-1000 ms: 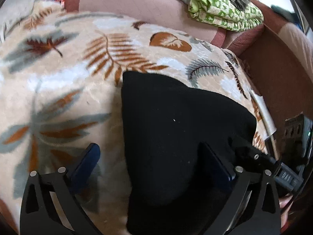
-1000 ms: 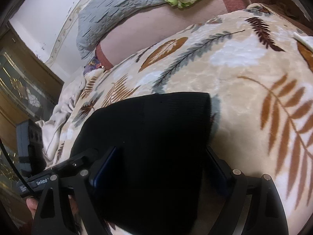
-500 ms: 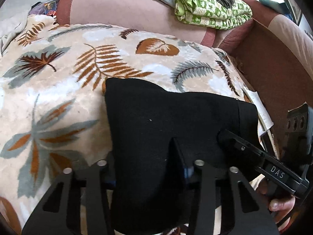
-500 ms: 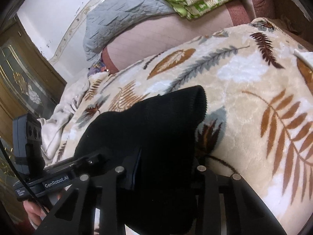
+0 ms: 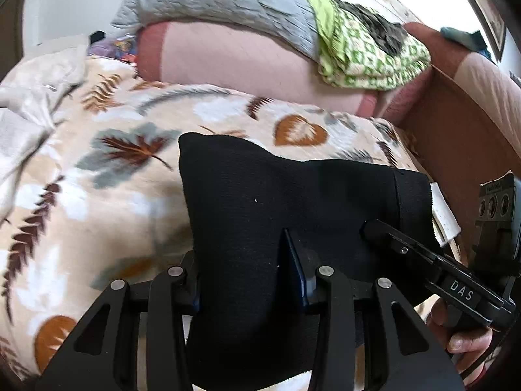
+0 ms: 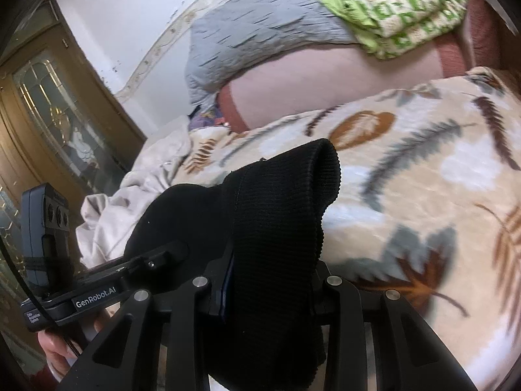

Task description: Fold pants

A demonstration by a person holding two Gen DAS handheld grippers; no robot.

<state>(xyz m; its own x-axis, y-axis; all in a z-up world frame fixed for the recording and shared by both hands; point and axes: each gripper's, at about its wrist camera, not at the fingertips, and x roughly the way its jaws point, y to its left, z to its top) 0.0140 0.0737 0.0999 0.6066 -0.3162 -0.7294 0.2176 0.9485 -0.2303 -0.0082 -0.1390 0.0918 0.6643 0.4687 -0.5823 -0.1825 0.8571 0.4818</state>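
I have the black pants (image 5: pixel 276 215) pinched at their near edge in both tools: my left hand-held gripper (image 5: pixel 247 280) is clamped on one part of the cloth and my right hand-held gripper (image 6: pixel 267 280) on the ribbed end, the jaws of each having just closed onto the fabric. The pants sit bunched and partly raised off the leaf-patterned blanket (image 5: pixel 97 195) on the bed. I judge a fold is only starting; carrying the edge over and laying it flat remains.

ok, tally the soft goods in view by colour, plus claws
Black: 1, pants
Leaf-print beige: 1, blanket
Grey: 1, quilt
Green-patterned: 1, folded cloth
Claws: 2, left claw, right claw
Total: 6
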